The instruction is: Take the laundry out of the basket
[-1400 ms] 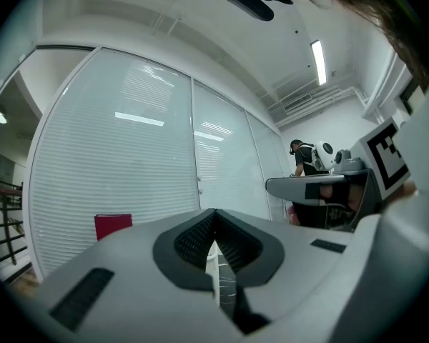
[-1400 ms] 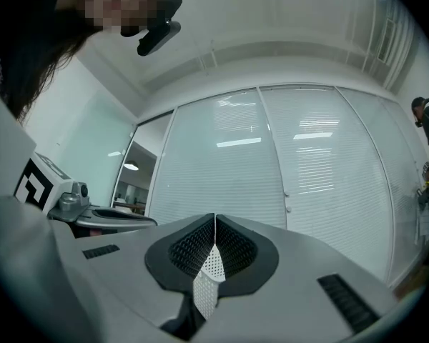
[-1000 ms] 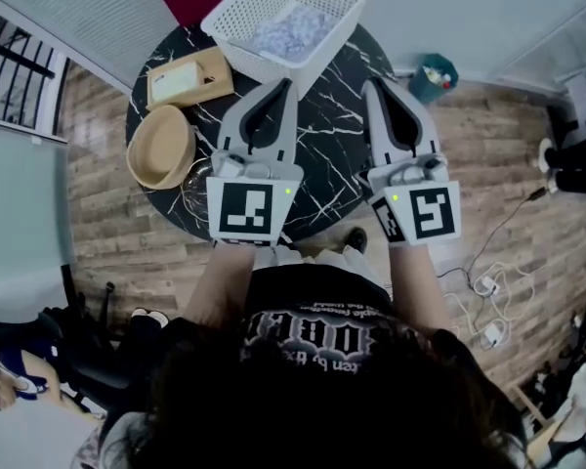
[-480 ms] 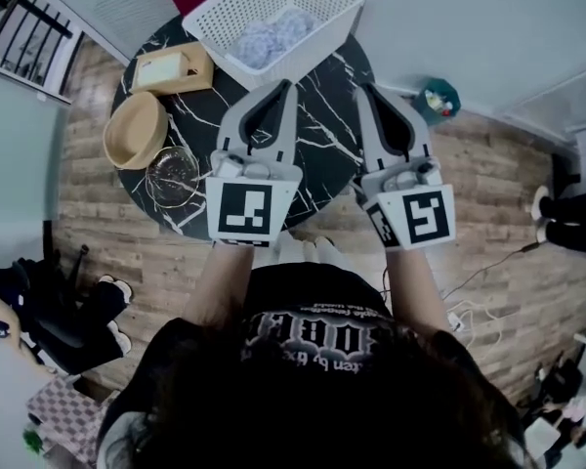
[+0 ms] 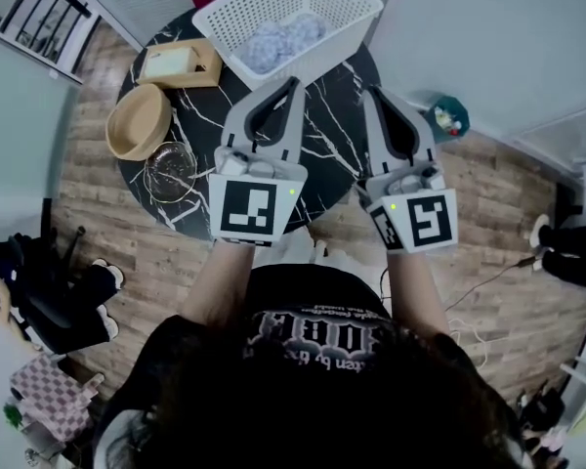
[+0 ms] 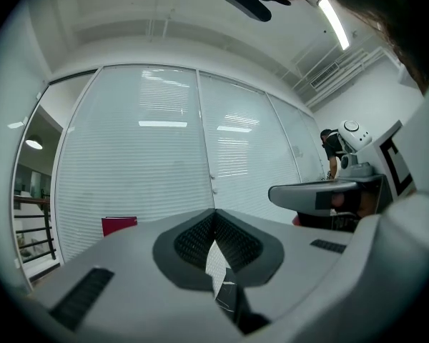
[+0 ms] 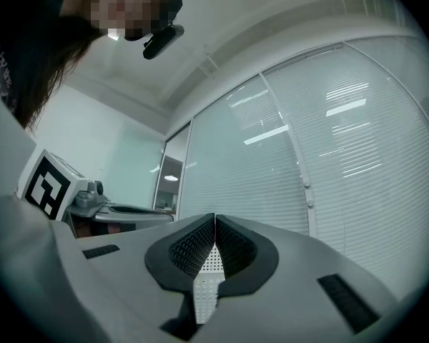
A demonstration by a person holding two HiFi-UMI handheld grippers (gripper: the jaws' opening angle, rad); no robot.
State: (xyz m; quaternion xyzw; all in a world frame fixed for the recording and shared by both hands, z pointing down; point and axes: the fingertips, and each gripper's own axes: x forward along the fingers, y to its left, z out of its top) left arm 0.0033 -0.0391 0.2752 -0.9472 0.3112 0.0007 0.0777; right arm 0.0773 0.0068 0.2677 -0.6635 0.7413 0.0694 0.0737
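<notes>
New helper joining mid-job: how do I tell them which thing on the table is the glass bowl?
Start at the round black marble table, then look along its left edge, where three things sit in a row. The glass bowl is the one nearest the person, next to the tan bowl. It alone is see-through, with the dark tabletop showing through it.

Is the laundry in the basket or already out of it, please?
In: the bluish laundry lies inside the white basket.
</notes>
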